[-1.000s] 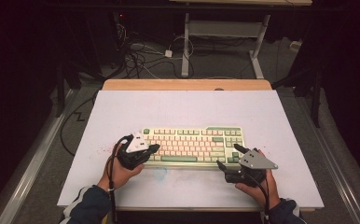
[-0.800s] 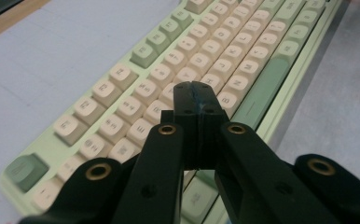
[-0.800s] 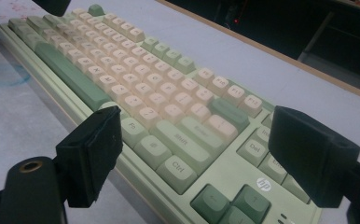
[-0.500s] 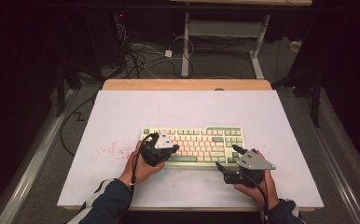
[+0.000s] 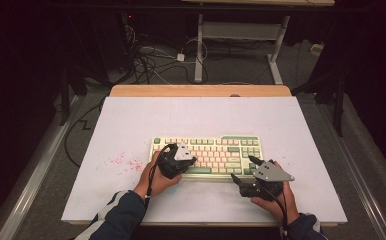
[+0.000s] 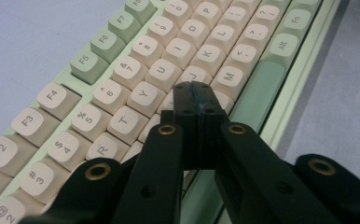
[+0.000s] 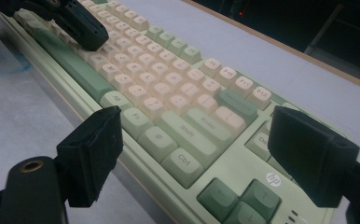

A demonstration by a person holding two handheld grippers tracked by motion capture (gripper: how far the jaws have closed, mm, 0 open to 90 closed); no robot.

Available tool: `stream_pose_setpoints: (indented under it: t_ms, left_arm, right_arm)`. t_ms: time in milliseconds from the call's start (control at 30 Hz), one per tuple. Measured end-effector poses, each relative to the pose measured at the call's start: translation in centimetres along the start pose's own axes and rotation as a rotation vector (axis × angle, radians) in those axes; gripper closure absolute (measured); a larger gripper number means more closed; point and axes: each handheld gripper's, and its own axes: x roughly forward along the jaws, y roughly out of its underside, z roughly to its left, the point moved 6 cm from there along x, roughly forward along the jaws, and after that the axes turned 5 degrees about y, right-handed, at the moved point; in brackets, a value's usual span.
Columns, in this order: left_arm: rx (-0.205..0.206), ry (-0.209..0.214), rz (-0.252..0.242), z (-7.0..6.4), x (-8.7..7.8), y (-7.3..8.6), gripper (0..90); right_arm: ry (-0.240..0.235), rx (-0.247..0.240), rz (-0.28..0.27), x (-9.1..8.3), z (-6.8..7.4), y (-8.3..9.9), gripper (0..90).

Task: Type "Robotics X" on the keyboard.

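A cream-and-green keyboard (image 5: 207, 154) lies mid-table on the white tabletop (image 5: 131, 125) — the left gripper (image 6: 197, 100), jaws pressed together, rests over its middle keys — while the right gripper (image 7: 211, 158) hovers spread wide at its right end.

The keyboard (image 5: 206, 155) is showing a pale green case, with cream keys (image 6: 143, 99) in the middle carrying dark grey letters and darker green keys (image 7: 184, 135) around the edges. Its space bar (image 6: 259, 88) is looking dull green. The table (image 5: 131, 120) is appearing white, with small red specks (image 5: 123, 161) at 9 o'clock from the keyboard and a light wooden strip (image 5: 201, 90) along the edge at 12 o'clock. Both grippers, left (image 6: 197, 91) and right (image 7: 211, 154), are showing black, with brass-coloured rivets (image 6: 98, 171). The sleeve (image 5: 121, 215) is showing dark blue with a white stripe.
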Motion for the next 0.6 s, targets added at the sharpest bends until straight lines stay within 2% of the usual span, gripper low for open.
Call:
stream_pose_setpoints:
  t_ms: [133, 267, 333, 500, 600]
  left_arm:
    - [0.028, -0.004, 0.005, -0.3, -0.1, 0.0, 87.5]
    - [0.009, 0.001, -0.058, -0.1, -1.5, -1.5, 86.5]
    - [0.015, 0.003, -0.083, 0.1, -2.3, -2.1, 86.3]
    - [0.029, -0.012, -0.129, 0.8, -4.1, -2.7, 83.4]
    - [0.033, -0.015, -0.156, 1.4, -5.4, -2.7, 77.1]
  right_arm:
    - [-0.003, -0.003, 0.008, 0.1, 0.1, 0.0, 18.7]
    - [-0.005, -0.001, 0.001, 0.0, 0.0, -0.1, 18.7]
    - [-0.002, 0.002, -0.002, 0.0, -0.1, -0.2, 18.8]
    - [-0.002, 0.007, -0.006, 0.0, -0.3, -0.3, 18.9]
    - [-0.002, 0.016, -0.009, 0.0, -0.5, -0.6, 19.7]
